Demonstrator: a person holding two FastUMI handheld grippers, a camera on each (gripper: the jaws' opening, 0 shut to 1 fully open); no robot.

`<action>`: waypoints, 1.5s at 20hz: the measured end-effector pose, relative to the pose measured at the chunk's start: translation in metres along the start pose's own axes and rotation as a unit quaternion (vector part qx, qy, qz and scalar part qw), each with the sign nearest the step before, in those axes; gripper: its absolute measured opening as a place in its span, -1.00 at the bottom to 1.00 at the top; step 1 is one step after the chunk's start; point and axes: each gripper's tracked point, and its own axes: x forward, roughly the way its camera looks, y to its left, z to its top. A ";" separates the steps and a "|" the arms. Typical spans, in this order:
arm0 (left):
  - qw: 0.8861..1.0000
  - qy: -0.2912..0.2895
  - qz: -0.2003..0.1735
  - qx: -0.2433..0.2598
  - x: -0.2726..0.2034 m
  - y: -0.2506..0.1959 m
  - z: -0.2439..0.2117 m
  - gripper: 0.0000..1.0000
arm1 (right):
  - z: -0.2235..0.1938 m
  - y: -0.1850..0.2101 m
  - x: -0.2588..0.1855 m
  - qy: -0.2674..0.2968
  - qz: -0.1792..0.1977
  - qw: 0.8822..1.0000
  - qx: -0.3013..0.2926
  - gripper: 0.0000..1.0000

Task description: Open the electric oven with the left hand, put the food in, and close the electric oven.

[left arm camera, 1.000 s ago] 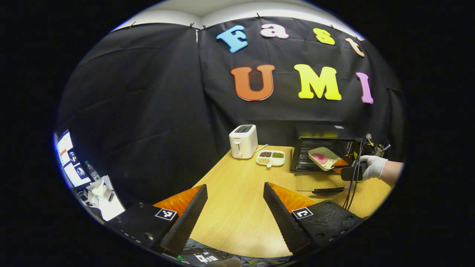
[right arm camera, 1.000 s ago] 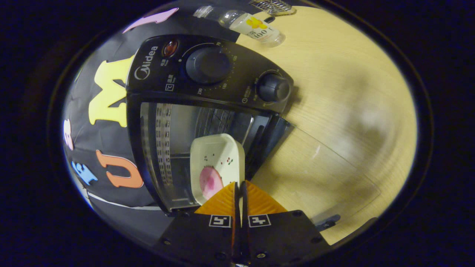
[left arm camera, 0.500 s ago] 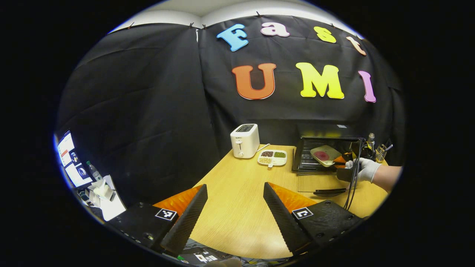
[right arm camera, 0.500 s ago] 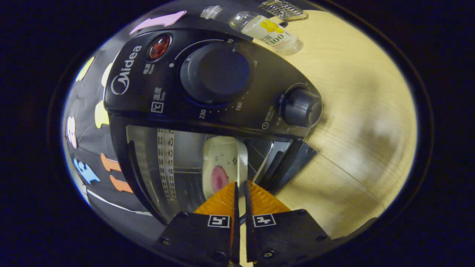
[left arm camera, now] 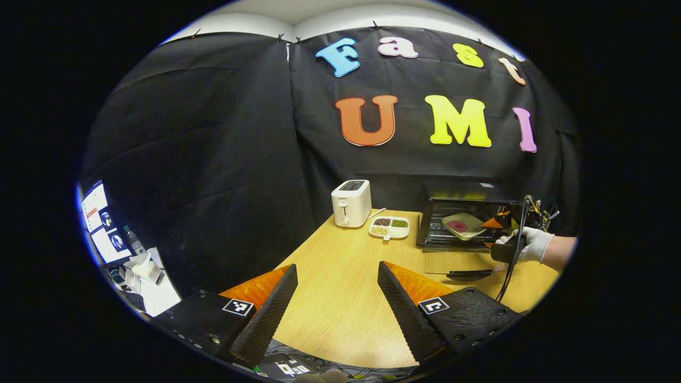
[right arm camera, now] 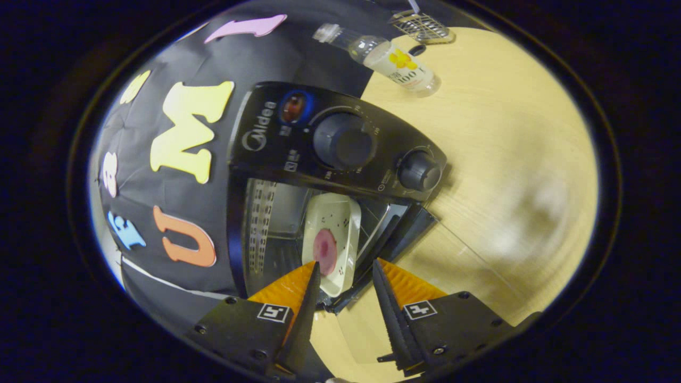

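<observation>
1. Left gripper [left arm camera: 336, 290] sits at bottom centre of the left gripper view, fingers spread wide, nothing btwn them, only bare worktop [left arm camera: 340, 308] beyond

2. Electric oven [left arm camera: 463, 215] at mid-right of that view, on the worktop; door [left arm camera: 455, 260] dropped open, lying flat in front of the cavity, dark handle at its near edge

3. Dish [left arm camera: 464, 224] w/ a pink piece of food [left arm camera: 459, 226] sits inside the oven cavity

4. Right gripper [left arm camera: 500, 223] seen far off at the right edge of the left gripper view, held by a white-gloved hand [left arm camera: 529, 244], just in front of the oven opening, cable hanging from it

5. In the right gripper view the right gripper [right arm camera: 343, 290] is at bottom centre, fingers apart, not touching the dish [right arm camera: 334, 239]; dish rim lies just beyond the tips, in the gap's line

6. Same view is rolled sideways: oven control panel [right arm camera: 340, 143] w/ two knobs at centre, cavity below it in the frame, food [right arm camera: 324, 249] on the dish's near half

7. White toaster [left arm camera: 350, 202] and a divided snack tray [left arm camera: 389, 226] stand left of the oven, centre of the left gripper view; tray btwn toaster and oven

8. Clear bottle [right arm camera: 393, 58] lies on the worktop at top of the right gripper view, a wire rack [right arm camera: 420, 24] just beyond it

9. Monitors [left arm camera: 101, 223] at far left edge of the left gripper view, off the worktop
</observation>
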 end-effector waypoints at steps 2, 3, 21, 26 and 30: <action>1.000 -0.007 -0.023 -0.001 -0.005 -0.010 0.000 0.94 | -0.008 0.005 -0.025 0.019 0.007 0.999 -0.050 0.32; 0.999 -0.010 -0.034 0.000 -0.007 -0.014 0.000 0.94 | -0.007 0.004 -0.040 0.013 0.004 0.997 -0.082 0.36; 0.987 0.038 -0.143 0.066 0.004 -0.204 -0.068 0.94 | 0.106 -0.105 -0.327 -0.071 -0.081 0.829 -0.549 0.87; 0.983 0.082 -0.149 0.075 0.007 -0.256 -0.111 0.94 | 0.126 -0.113 -0.362 -0.068 -0.058 0.830 -0.550 0.92; 0.976 0.113 -0.171 0.068 0.036 -0.288 -0.141 0.94 | 0.150 -0.117 -0.377 -0.086 -0.077 0.834 -0.540 0.92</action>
